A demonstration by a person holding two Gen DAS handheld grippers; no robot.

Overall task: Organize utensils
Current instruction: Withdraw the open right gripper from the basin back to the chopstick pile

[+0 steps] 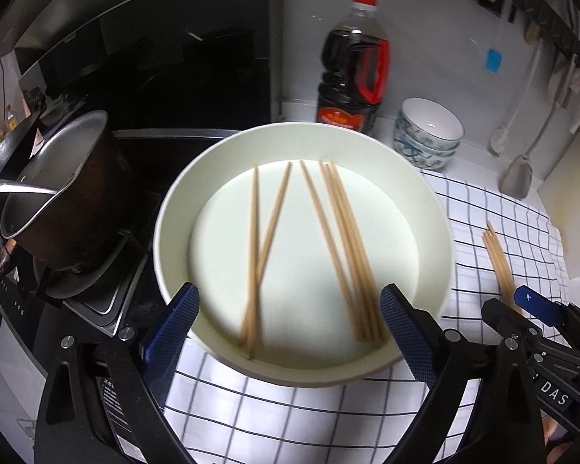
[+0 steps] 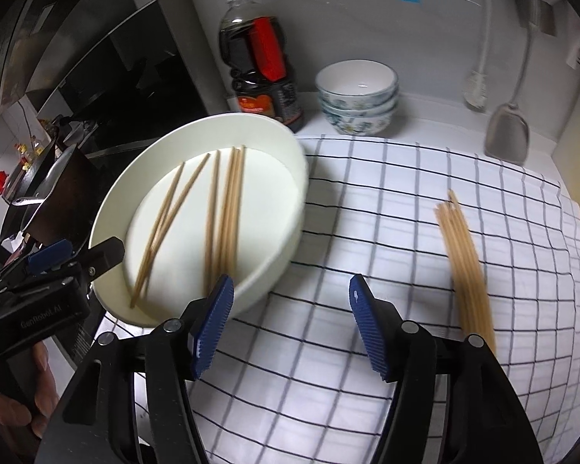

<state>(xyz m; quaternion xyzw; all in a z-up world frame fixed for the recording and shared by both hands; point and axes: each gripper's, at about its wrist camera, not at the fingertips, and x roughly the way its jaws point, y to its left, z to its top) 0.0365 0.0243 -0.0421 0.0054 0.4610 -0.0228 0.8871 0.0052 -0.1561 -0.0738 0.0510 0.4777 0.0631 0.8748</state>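
The left wrist camera sits low over the near edge of the dish (image 1: 301, 147), close to it, looking forward between its own fingers (image 1: 406, 332) toward the back wall, with the stove and pot (image 1: 69, 193) at its left. The right wrist camera hangs further right, over the checked cloth (image 2: 367, 232), facing the same wall, the dish off to its left. Both views share the dish, the chopsticks in it (image 1: 348, 251), the loose bundle (image 2: 464, 263) on the cloth, the bottle (image 2: 263, 69), the stacked bowls (image 2: 357, 94) and the spatula (image 2: 508, 135). Each camera catches the other gripper at its frame edge.
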